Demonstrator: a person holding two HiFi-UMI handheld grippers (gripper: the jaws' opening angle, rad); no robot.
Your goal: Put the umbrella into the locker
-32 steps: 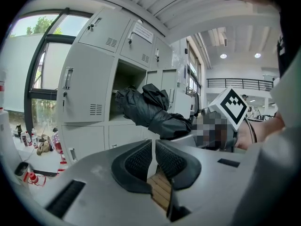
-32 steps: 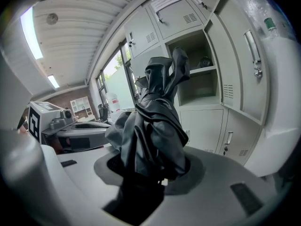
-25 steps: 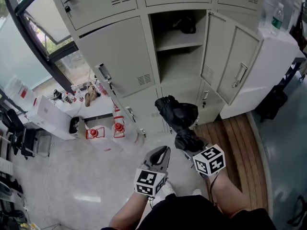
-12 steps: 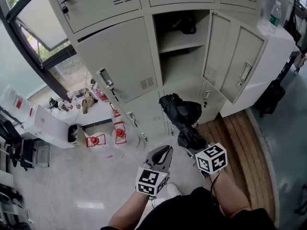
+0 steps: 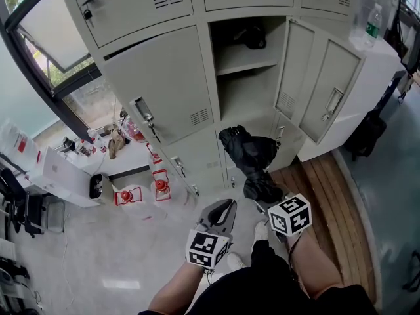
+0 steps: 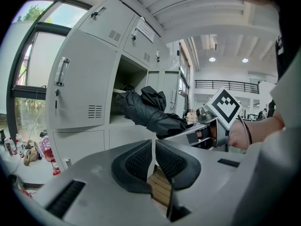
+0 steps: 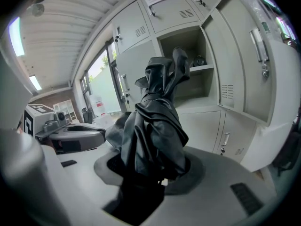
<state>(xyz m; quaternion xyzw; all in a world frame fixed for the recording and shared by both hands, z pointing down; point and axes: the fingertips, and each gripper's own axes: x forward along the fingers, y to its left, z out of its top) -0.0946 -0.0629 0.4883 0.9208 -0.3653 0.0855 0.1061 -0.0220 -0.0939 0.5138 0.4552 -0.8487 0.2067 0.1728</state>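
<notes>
Head view: the folded black umbrella [image 5: 248, 157] is held before the open locker [image 5: 246, 92], not yet inside, pinched at its lower end by the right gripper [image 5: 265, 197]. The left gripper [image 5: 223, 210] is carried alongside.

Left gripper view: its jaws are pressed together on nothing.

Right gripper view: bundled fabric is clamped between the jaws.

The loose folds could be snagged on the shelf edge or the door [image 5: 314, 77], and the umbrella dragged from the pinch. Since a second ago, the locker has been brought slightly nearer; the grip is unchanged.

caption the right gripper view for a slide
Right gripper clamps a folded black fabric umbrella facing the open grey metal locker
</notes>
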